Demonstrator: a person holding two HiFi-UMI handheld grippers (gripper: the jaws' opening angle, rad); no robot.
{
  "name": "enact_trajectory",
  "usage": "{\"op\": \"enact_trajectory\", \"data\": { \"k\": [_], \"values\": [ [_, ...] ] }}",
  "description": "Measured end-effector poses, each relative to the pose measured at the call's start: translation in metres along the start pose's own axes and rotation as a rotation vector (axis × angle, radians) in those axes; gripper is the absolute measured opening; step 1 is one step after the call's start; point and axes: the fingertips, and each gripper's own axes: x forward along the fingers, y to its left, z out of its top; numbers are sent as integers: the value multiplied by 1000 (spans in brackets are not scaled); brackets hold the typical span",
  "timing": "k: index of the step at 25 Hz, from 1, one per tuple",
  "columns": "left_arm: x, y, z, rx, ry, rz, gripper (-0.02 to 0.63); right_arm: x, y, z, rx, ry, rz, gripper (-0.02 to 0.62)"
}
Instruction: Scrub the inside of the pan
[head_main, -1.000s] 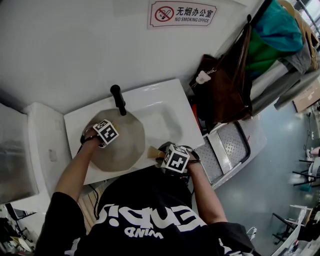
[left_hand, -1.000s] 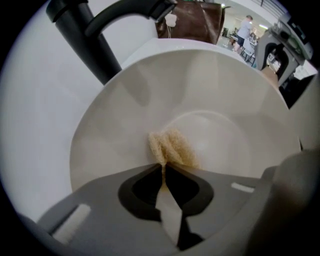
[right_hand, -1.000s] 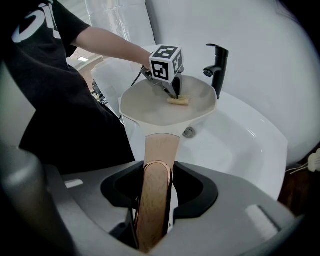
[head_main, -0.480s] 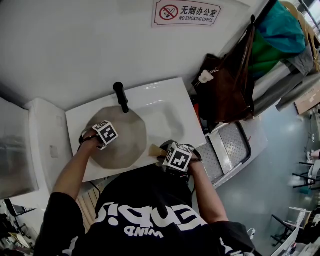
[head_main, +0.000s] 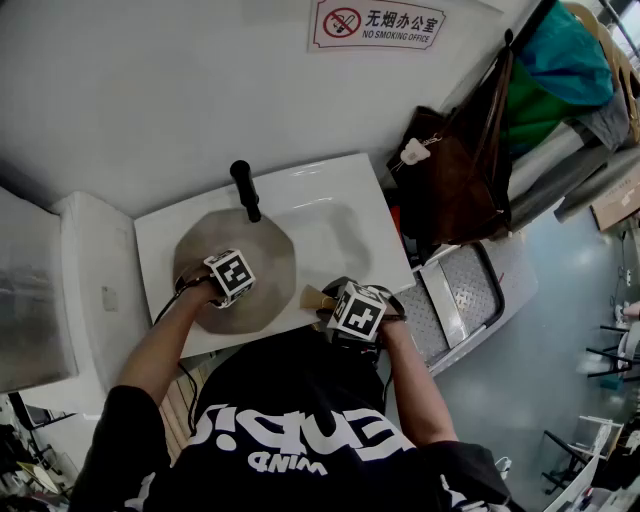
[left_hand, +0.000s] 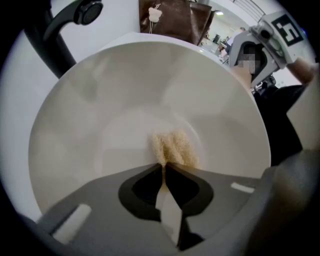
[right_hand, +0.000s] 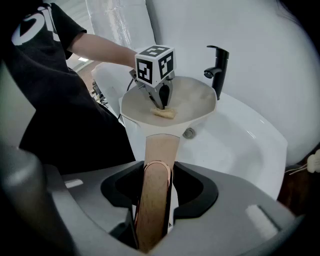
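Pinching a tan scrubbing pad (left_hand: 173, 147) between the jaws of my left gripper (left_hand: 164, 169), I have them closed tight on it, so only a frayed tuft sticks out past the tips. That tuft is pressed against the pale inner floor of the pan (left_hand: 100, 100), just ahead of the jaws, and the pan's sloping wall rises all round them. Beyond the far rim, up and to the left of these jaws, stands a black faucet (left_hand: 55, 30).

My right gripper (right_hand: 152, 182) has its jaws clamped on the pan's wooden handle (right_hand: 159, 150), one on each side. The handle runs straight out ahead of them to the bowl. The pan lies over the white sink (right_hand: 240, 145); whether it rests on it I cannot tell. Its bowl is well ahead of the right jaws, with my left gripper standing over the pad in the middle of it. To the right of the right jaws lies the bare basin, and a small round drain fitting (right_hand: 188, 133) shows just right of where handle meets bowl. My left forearm (right_hand: 100, 47) reaches in from the left of those jaws.
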Motion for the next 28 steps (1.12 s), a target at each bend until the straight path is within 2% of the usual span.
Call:
{"op": "enact_trajectory", "data": {
  "k": [2,9,12,14,20,26,28],
  "values": [
    [0,-5,1,-15,4,-6,23,0,0,0,-2,1,-3,175],
    [6,-35,28,-24,-84,-67,23,3,0,-4,-7,21,-25,175],
    [7,-58,30,-84,-104,-195,23,3,1,-5,1,19,-26,175],
    [2,-67,32,-142,-151,-249,23,2,1,-4,1,16,-25,175],
    [-21,-65,37,-209,-284,-253,23,2,1,-6,0,14,-26,175],
    [-56,-70,52,-323,-463,-333,23,5,-2,-10,0,17,-22,175],
    [-63,-72,54,-337,-494,-340,23,8,-3,-12,0,20,-23,175]
  ]
}}
